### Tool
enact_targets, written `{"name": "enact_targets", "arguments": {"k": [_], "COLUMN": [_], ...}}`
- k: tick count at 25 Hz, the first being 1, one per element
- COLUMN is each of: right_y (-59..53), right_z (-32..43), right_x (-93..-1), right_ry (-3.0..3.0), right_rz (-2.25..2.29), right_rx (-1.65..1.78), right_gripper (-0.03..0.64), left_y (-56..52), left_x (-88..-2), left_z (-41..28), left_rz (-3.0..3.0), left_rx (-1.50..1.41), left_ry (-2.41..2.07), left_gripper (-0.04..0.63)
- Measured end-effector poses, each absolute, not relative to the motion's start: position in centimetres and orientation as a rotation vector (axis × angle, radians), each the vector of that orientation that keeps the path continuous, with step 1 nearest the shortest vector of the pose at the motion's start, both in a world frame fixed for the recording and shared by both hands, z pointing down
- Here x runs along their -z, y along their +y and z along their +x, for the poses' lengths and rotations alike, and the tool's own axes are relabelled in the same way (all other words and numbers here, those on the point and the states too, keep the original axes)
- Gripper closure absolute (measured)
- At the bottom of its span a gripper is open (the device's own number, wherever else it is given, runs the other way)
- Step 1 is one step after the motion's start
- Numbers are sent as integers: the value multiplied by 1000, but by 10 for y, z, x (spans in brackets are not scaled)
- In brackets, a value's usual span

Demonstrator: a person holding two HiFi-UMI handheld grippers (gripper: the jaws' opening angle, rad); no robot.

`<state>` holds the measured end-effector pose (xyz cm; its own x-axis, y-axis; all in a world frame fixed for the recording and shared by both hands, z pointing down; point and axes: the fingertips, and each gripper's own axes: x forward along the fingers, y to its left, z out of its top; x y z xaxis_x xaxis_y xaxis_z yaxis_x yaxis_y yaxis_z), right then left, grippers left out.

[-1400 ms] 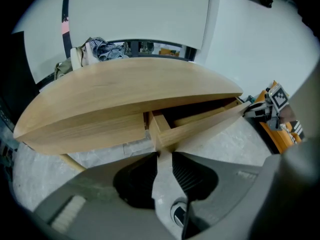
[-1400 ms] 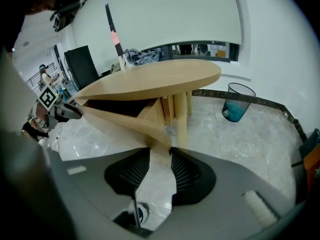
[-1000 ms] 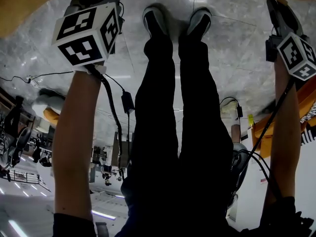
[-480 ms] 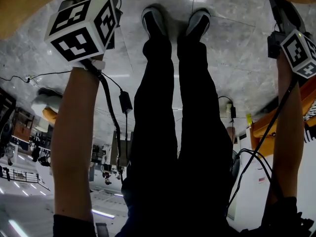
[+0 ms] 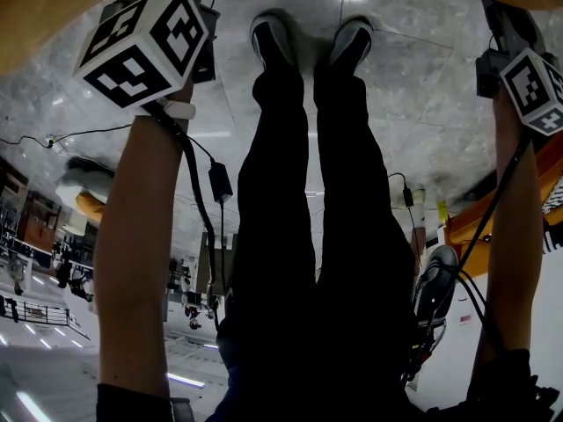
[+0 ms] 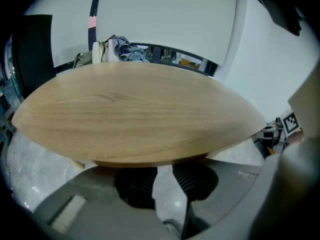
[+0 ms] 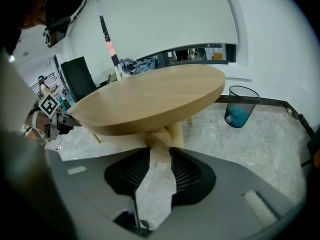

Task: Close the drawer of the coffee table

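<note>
Black ribbed pads on the left gripper [image 6: 164, 184] stand partly apart, with only the grey marble floor [image 6: 30, 159] showing between them. The right gripper [image 7: 157, 176] is parted the same way, holding nothing and touching nothing. A person holds both low, standing with dark shoes [image 5: 273, 38] together. Just beyond the jaw tips is the round, pale-wood coffee table [image 6: 140, 114]; its rim overhangs the left gripper, and its wooden leg [image 7: 167, 136] lines up with the gap of the right one. Its drawer I cannot make out. Further off, by the white wall, stands a black mesh bin [image 7: 241, 106]
</note>
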<state>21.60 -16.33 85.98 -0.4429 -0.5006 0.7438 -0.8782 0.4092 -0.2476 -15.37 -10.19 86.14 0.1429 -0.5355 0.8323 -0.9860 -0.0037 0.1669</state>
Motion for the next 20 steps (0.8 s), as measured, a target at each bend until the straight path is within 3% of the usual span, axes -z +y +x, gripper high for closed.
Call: {"name": "enact_targets", "arguments": {"k": [13, 20], "right_y": [-158, -128], "right_z": [212, 212], "right_x": [-854, -809], "right_ry": [-2073, -2050], "right_rz": [1224, 1252], "right_rx": [-917, -1049], "right_gripper": [491, 525], "left_y": [-91, -68], "left_x": [-859, -807], "left_z": [-174, -186], "left_rz": [1649, 1592], "left_rx": [-796, -752], "left_ry": [-1520, -1536], "left_gripper": [495, 495]}}
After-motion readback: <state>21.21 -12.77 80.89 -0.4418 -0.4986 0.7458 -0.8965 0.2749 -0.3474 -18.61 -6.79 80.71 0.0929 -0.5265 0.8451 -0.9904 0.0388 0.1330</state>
